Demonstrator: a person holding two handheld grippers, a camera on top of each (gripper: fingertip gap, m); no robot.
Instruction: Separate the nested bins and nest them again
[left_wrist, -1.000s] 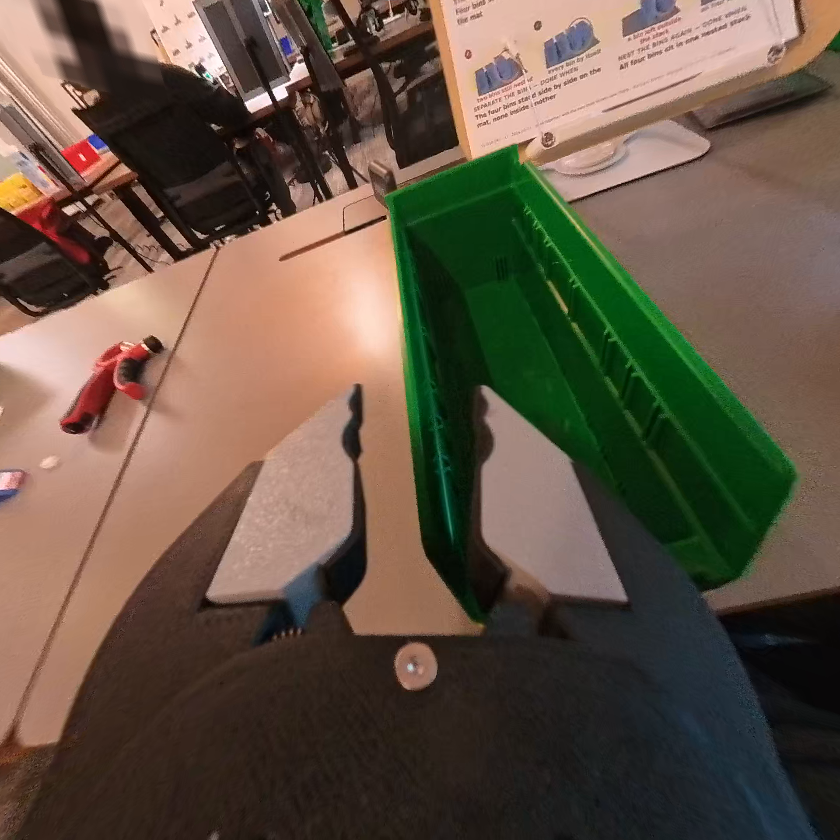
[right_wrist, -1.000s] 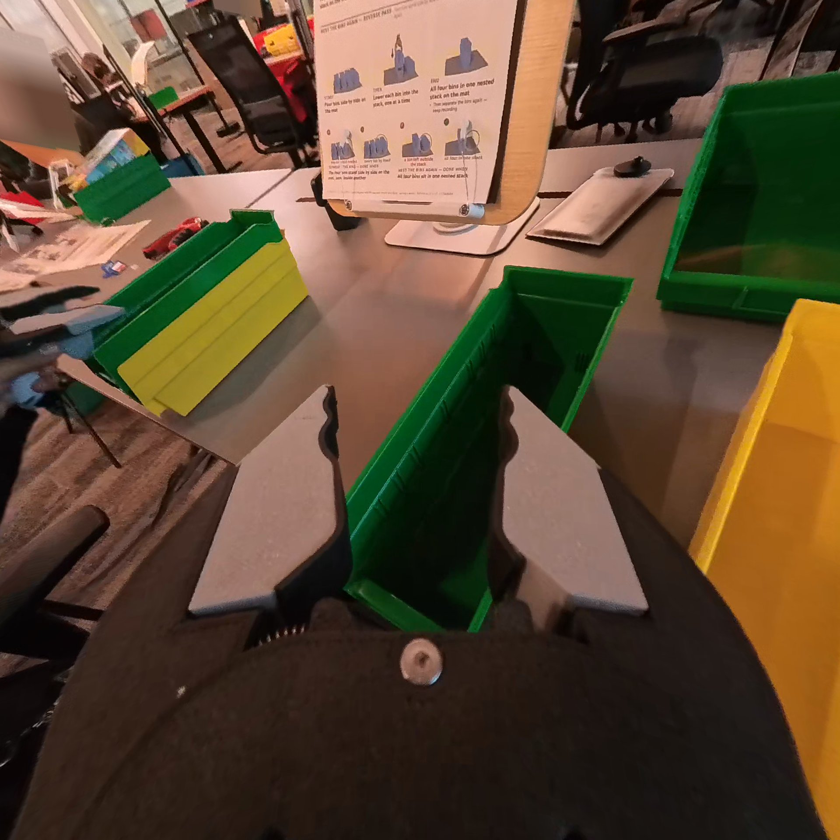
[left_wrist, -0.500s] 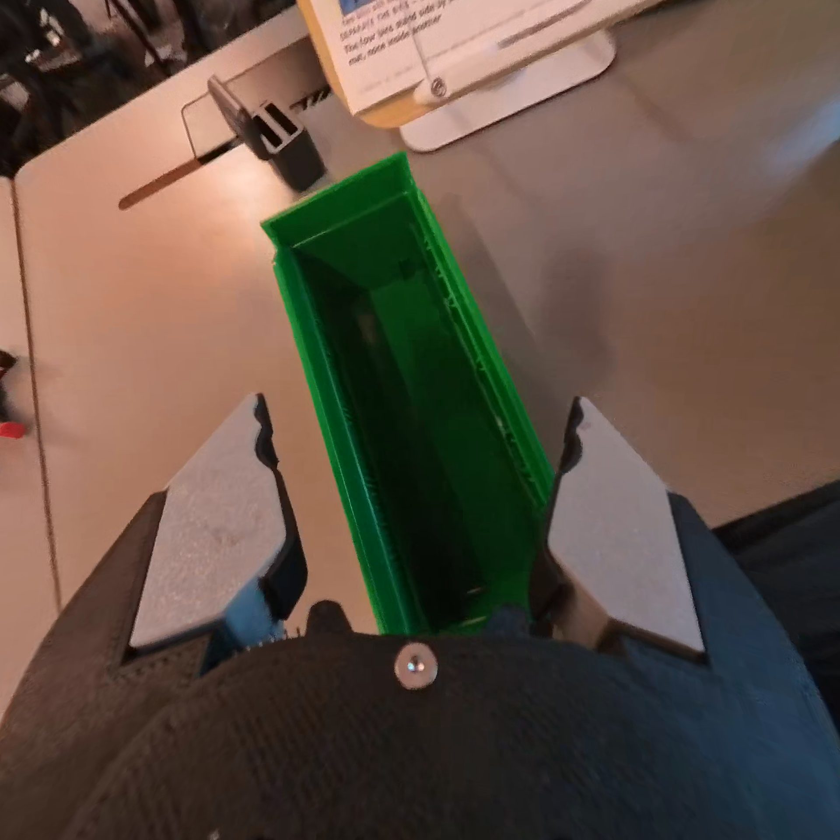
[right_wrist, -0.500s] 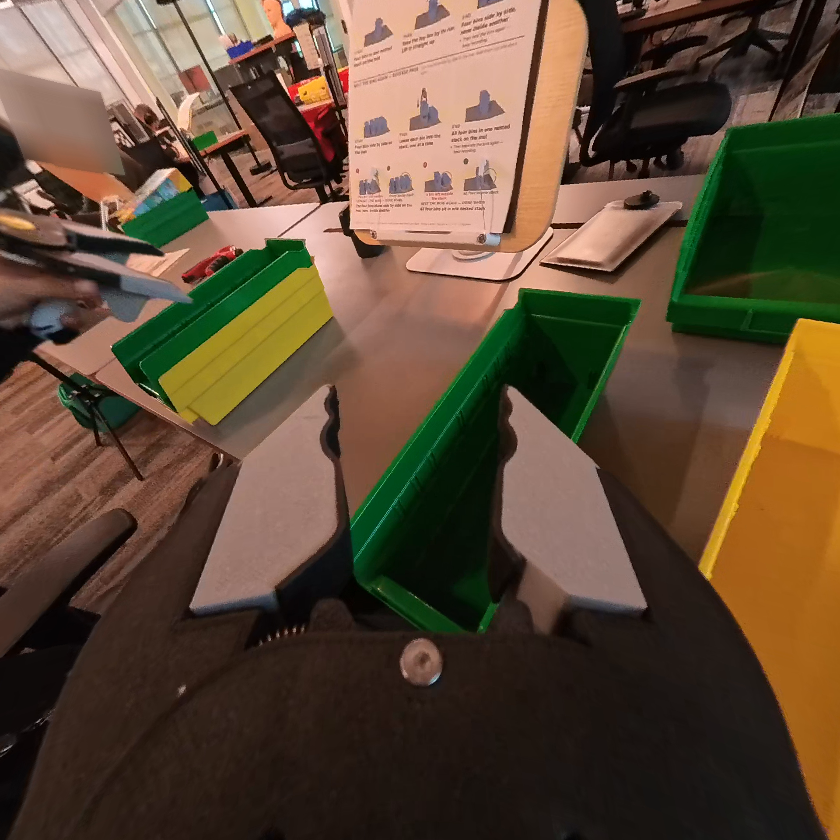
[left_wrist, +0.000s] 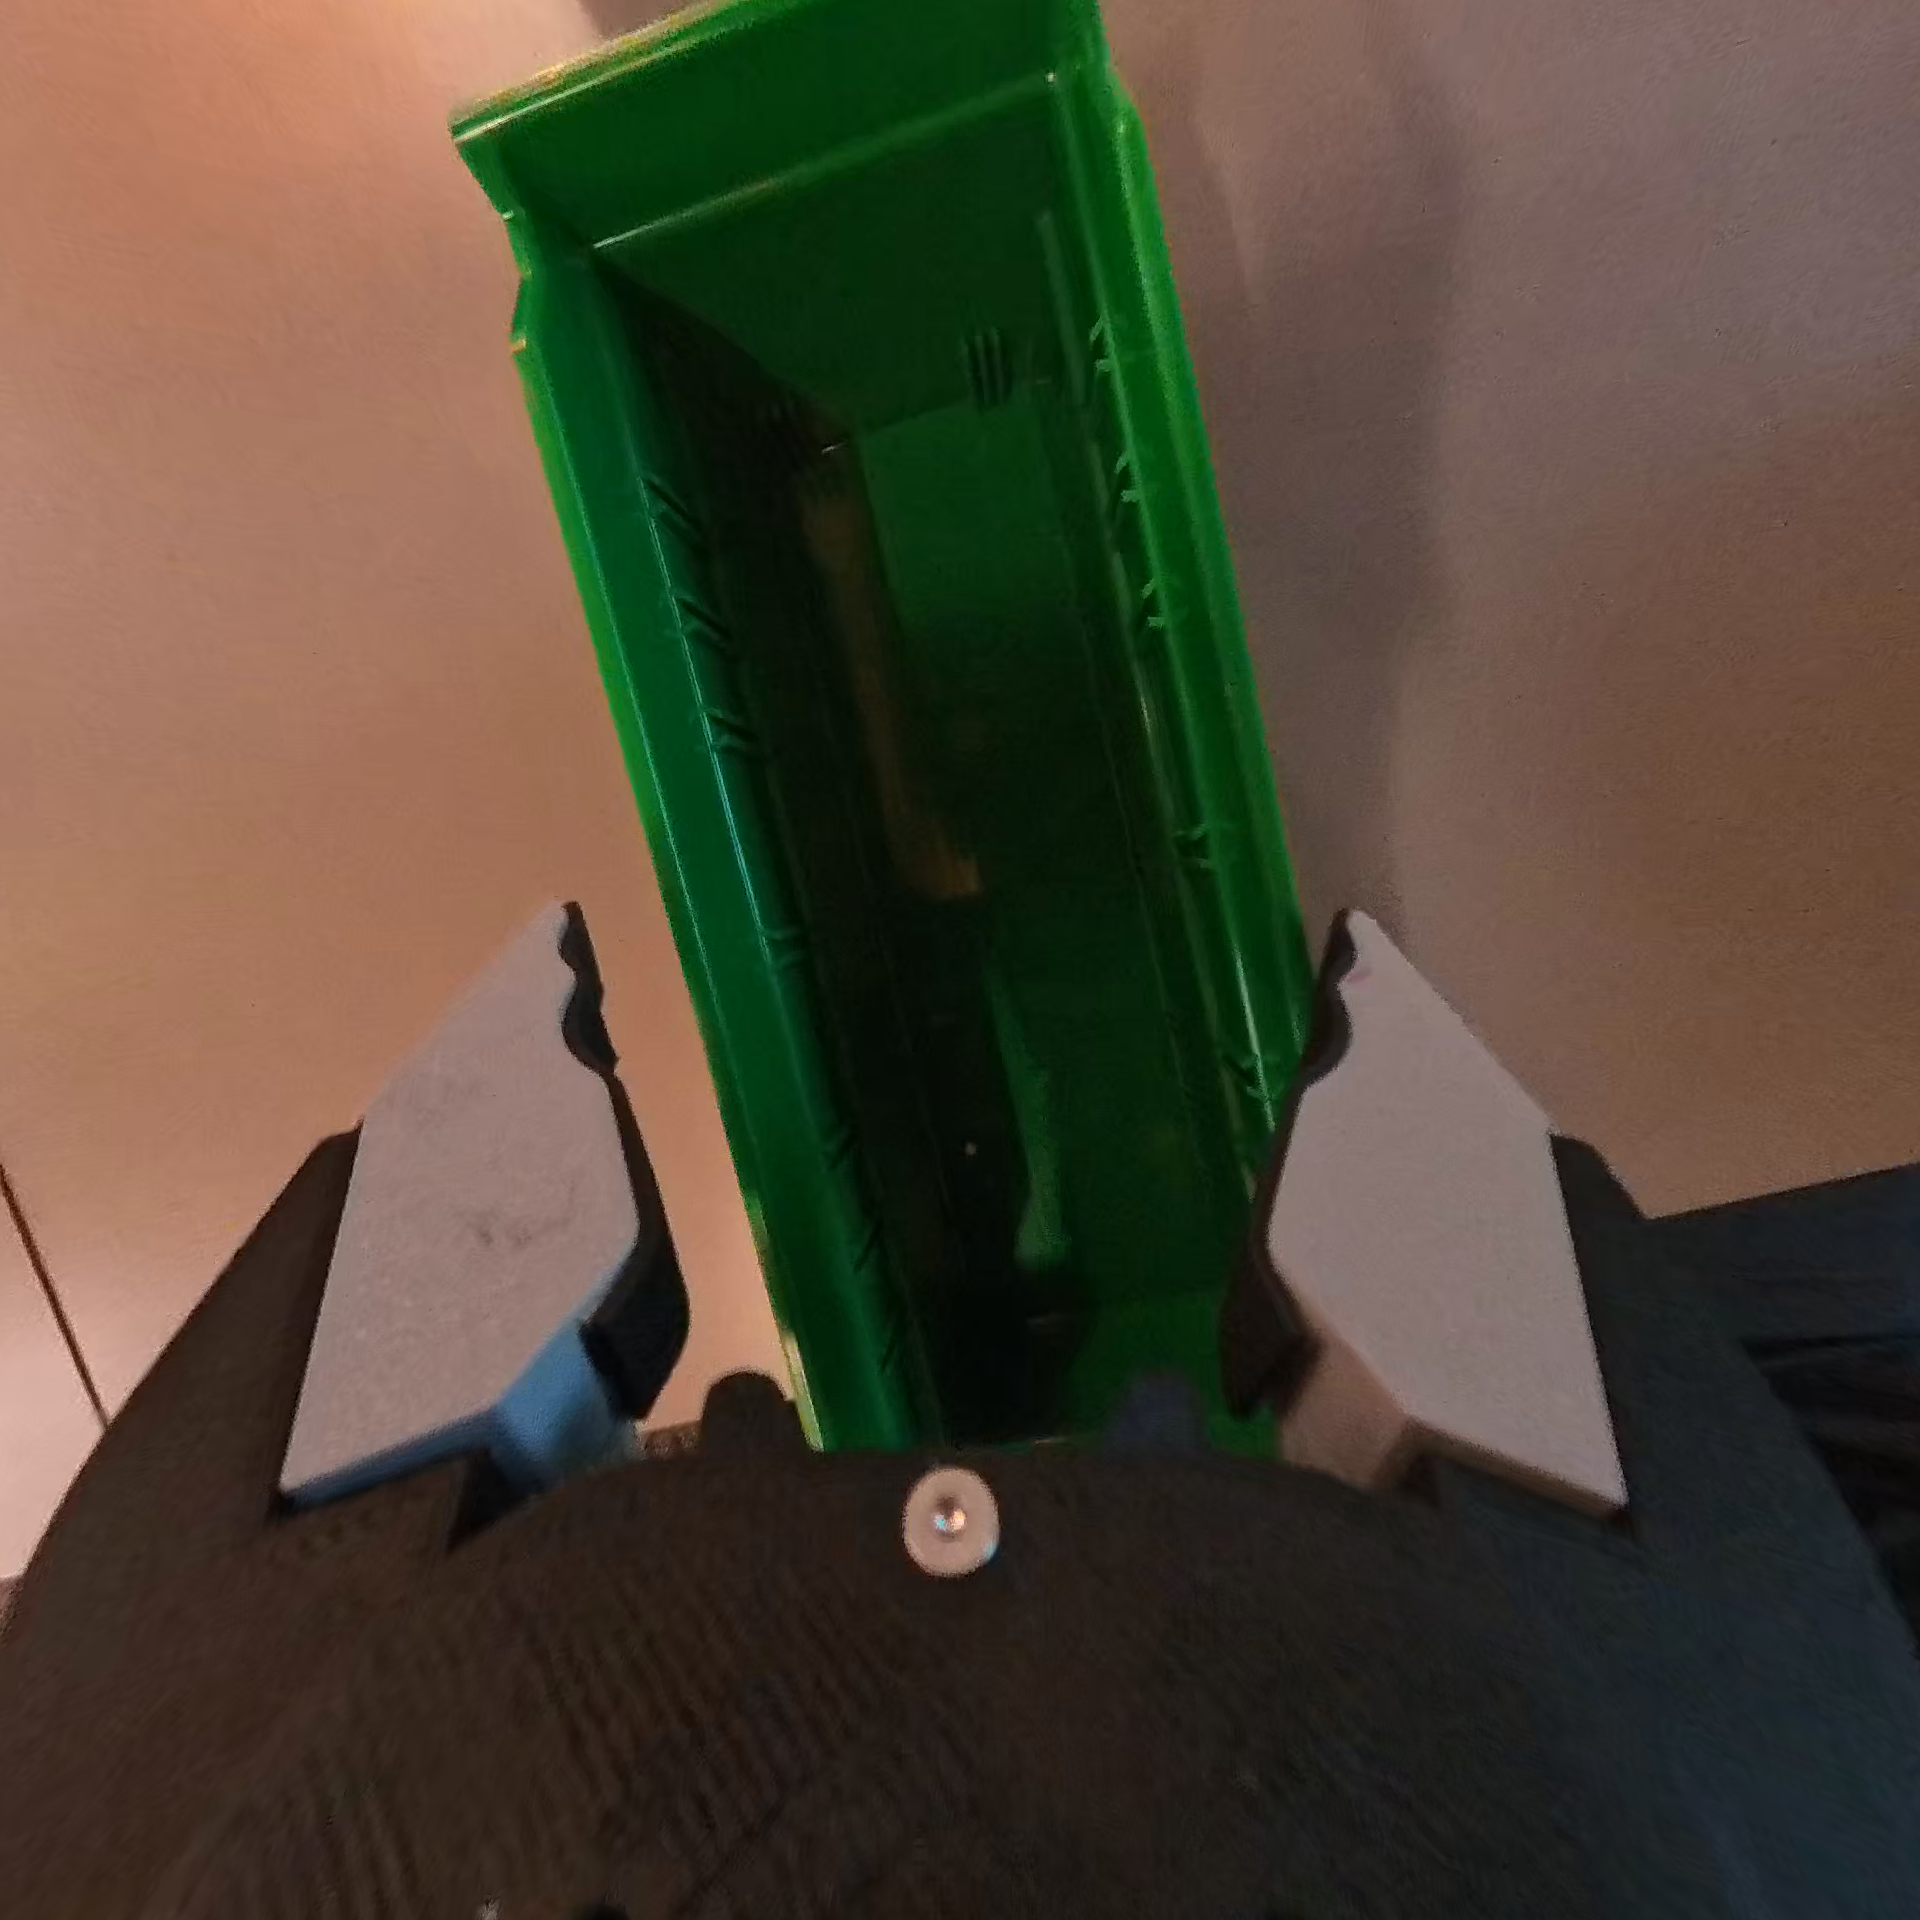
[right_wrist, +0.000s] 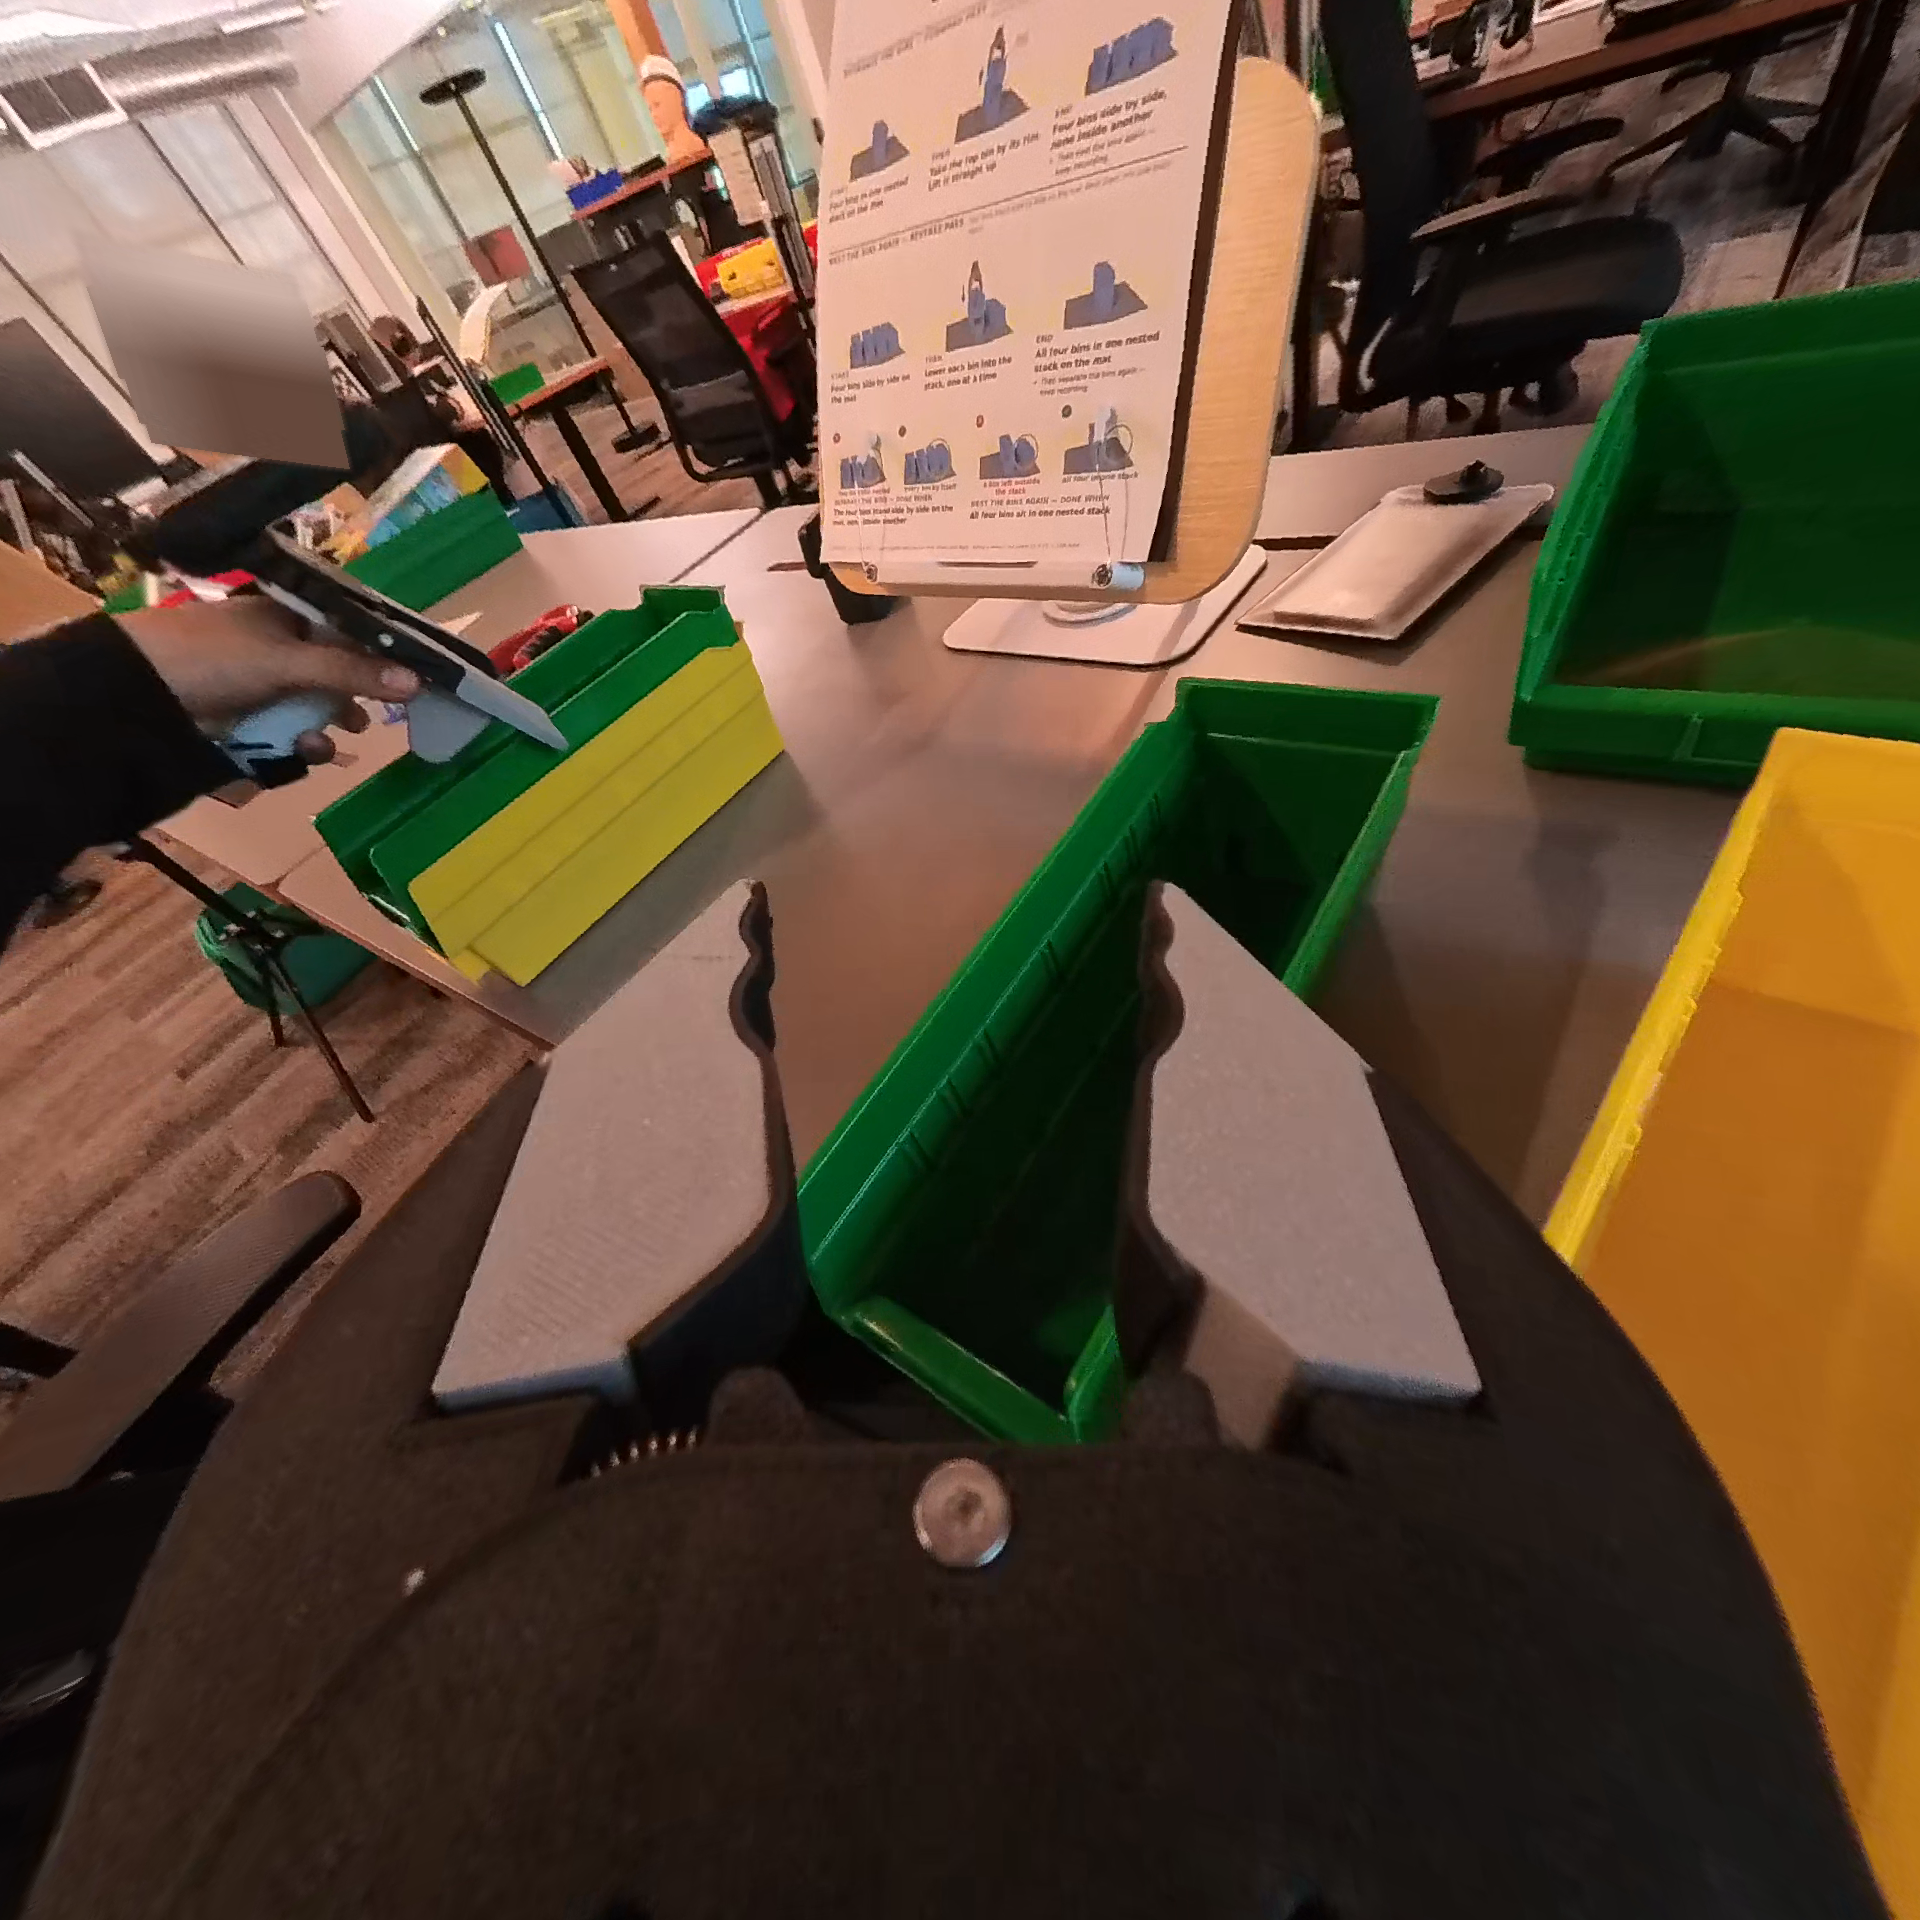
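Stack (right_wrist: 561, 810) lies left of the lone green bin (right_wrist: 1195, 935), apart from it, on the table (right_wrist: 935, 769): green bin nested over yellow ones.

We have the left gripper (left_wrist: 956, 1039) spread wide above the stack's top bin (left_wrist: 935, 623), fingers straddling its near end, neither visibly touching. That bin's long axis runs straight away from the fingers, open side up.

Right gripper (right_wrist: 956, 997) clamped on the lone bin's left wall, one finger outside, one inside. Its long axis also points away, slightly rightward.

Left gripper nearer the stack; we judge it must close across the width next.
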